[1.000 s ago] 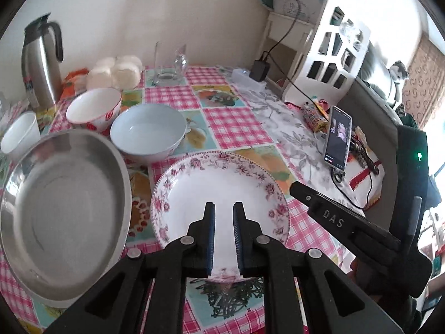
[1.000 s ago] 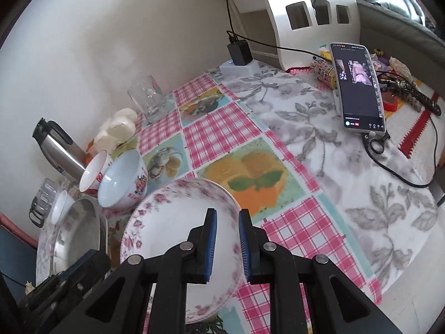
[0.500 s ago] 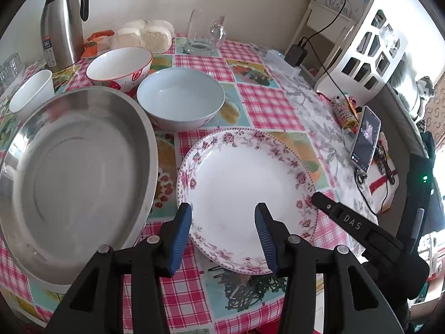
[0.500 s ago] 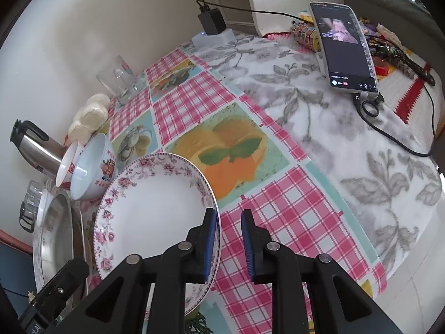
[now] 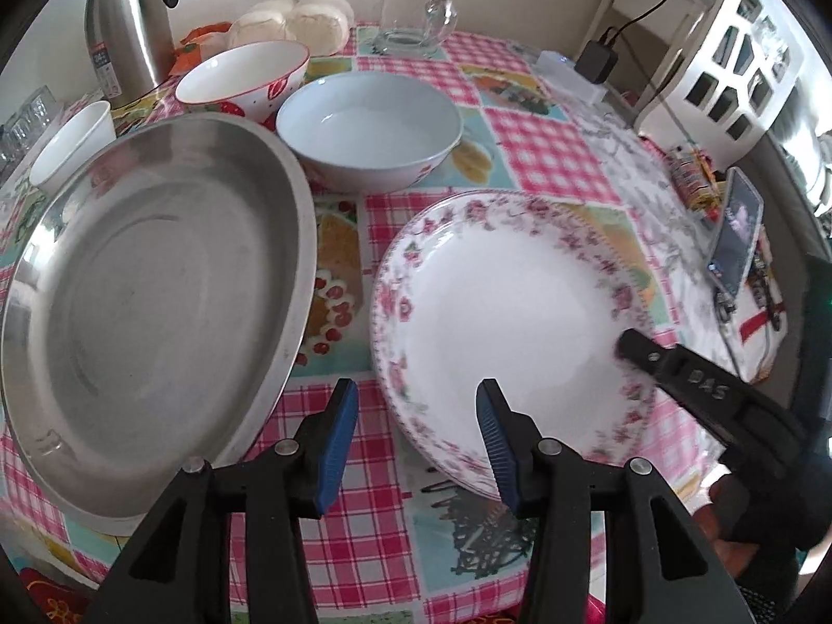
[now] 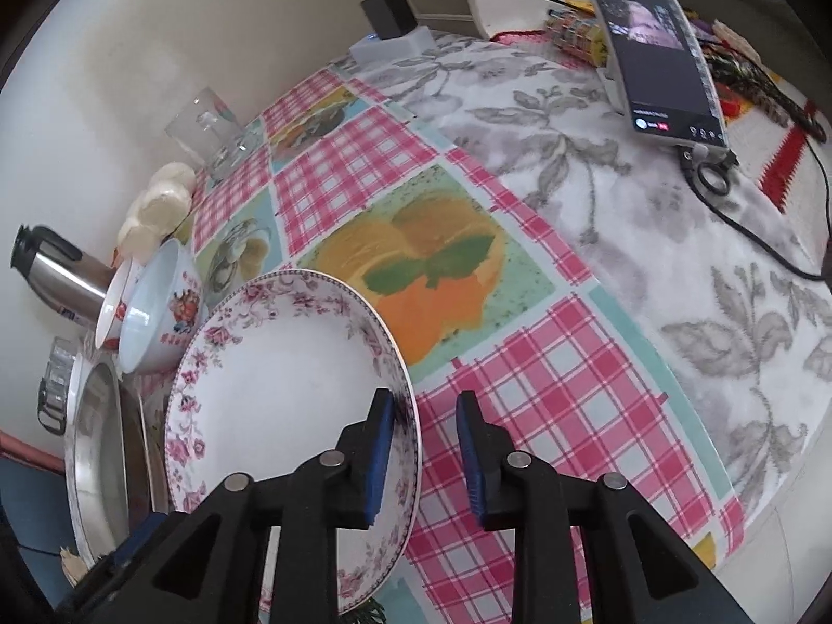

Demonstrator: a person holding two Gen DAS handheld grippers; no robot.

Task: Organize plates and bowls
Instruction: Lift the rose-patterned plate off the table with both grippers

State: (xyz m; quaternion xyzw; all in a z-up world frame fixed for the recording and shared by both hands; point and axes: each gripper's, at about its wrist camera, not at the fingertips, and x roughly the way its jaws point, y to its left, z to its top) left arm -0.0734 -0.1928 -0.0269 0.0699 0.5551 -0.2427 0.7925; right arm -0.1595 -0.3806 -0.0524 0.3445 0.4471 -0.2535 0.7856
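Note:
A white plate with a pink floral rim (image 5: 499,301) lies on the checked tablecloth; it also shows in the right wrist view (image 6: 270,395). My left gripper (image 5: 413,431) is open over the plate's near-left rim, holding nothing. My right gripper (image 6: 424,447) is open with its jaws on either side of the plate's right rim; its finger also shows in the left wrist view (image 5: 691,385). A large steel pan (image 5: 145,301) sits left of the plate. A pale blue bowl (image 5: 369,135) and a red-patterned bowl (image 5: 244,78) stand behind.
A steel thermos (image 5: 130,26), a small white cup (image 5: 73,145), white buns (image 5: 291,21) and a glass jug (image 5: 411,15) stand at the back. A phone (image 6: 665,52) with cables lies at the right, near a white shelf unit (image 5: 728,67).
My left gripper opened off the plate and pulled back to the left. My right gripper opened slightly and moved onto the plate's right rim.

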